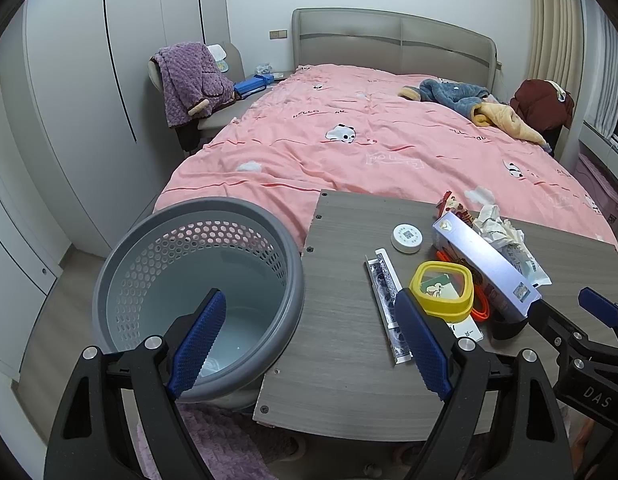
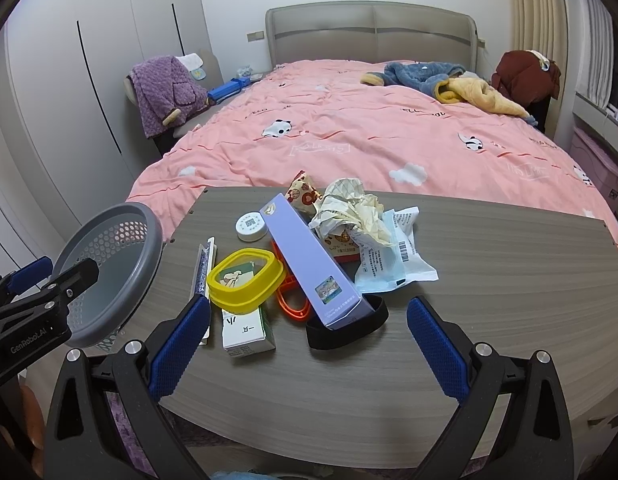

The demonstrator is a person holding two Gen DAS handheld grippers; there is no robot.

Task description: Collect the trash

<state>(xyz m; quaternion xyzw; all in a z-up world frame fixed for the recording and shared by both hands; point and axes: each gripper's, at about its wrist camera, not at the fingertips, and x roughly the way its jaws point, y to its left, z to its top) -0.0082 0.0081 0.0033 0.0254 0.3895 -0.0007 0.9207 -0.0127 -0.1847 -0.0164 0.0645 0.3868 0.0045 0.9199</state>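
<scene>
Right wrist view: pink-covered bed [image 2: 349, 128] fills 12 o'clock, wood-grain tabletop [image 2: 509, 280] set against its foot. Grey perforated bin [image 2: 109, 248] stands off the tabletop's 9 o'clock edge, nothing visible inside it in the left wrist view [image 1: 197, 276]. Trash sits clustered at tabletop centre: long lilac carton [image 2: 305, 264] lying tilted across the pile with its near end resting in a black band [image 2: 349, 328]; crumpled paper [image 2: 349, 208] at 12 o'clock of the carton, white-blue plastic packet [image 2: 401, 256] at 3 o'clock, yellow-rimmed lid [image 2: 245, 280] at 9 o'clock on top of a small white box [image 2: 245, 332], round white puck [image 2: 251, 227] at 11 o'clock. Right tool [image 2: 309, 344] spread wide, holding nothing, hovering at 6 o'clock of the pile. Left tool [image 1: 309, 344] also spread, empty, straddling the bin rim and the tabletop edge.
</scene>
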